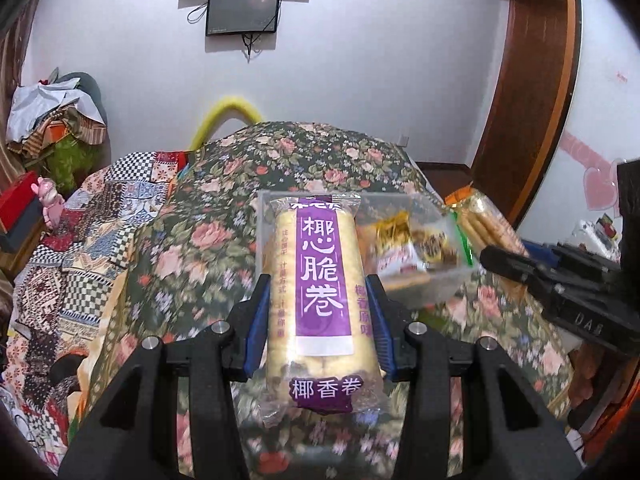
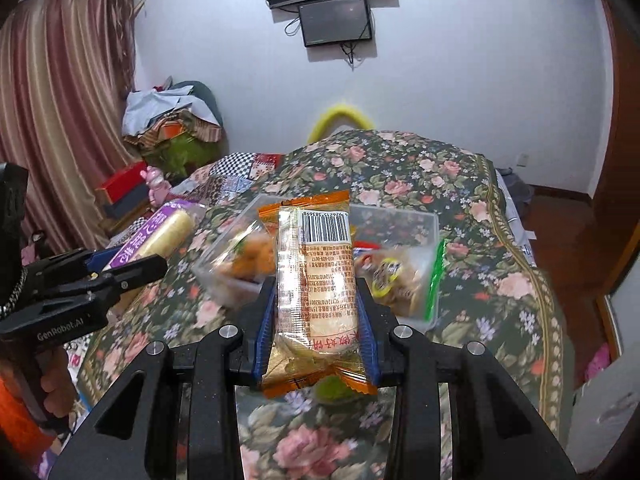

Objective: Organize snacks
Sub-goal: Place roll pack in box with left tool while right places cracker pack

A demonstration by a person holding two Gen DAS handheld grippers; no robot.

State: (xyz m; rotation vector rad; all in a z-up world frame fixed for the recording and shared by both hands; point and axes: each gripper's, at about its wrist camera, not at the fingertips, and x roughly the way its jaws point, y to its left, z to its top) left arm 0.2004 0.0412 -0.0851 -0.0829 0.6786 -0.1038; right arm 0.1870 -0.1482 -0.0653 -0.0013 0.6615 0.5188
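My left gripper (image 1: 318,292) is shut on a purple-labelled coconut roll pack (image 1: 320,280) and holds it above the floral bedspread, in front of a clear plastic box (image 1: 436,280) with several small snack packets inside. My right gripper (image 2: 316,292) is shut on an orange-edged cracker pack (image 2: 316,280), barcode side up, just in front of the same clear box (image 2: 428,224). The right gripper with its cracker pack (image 1: 492,220) shows at the right of the left wrist view. The left gripper with its roll pack (image 2: 164,236) shows at the left of the right wrist view.
A floral bedspread (image 2: 460,184) covers the bed, with a patchwork quilt (image 1: 100,208) to the left. Piled clothes (image 2: 172,120), a red box (image 2: 120,188) and a pink toy (image 2: 154,188) stand at the far left. Wooden door frame (image 1: 532,80) at right.
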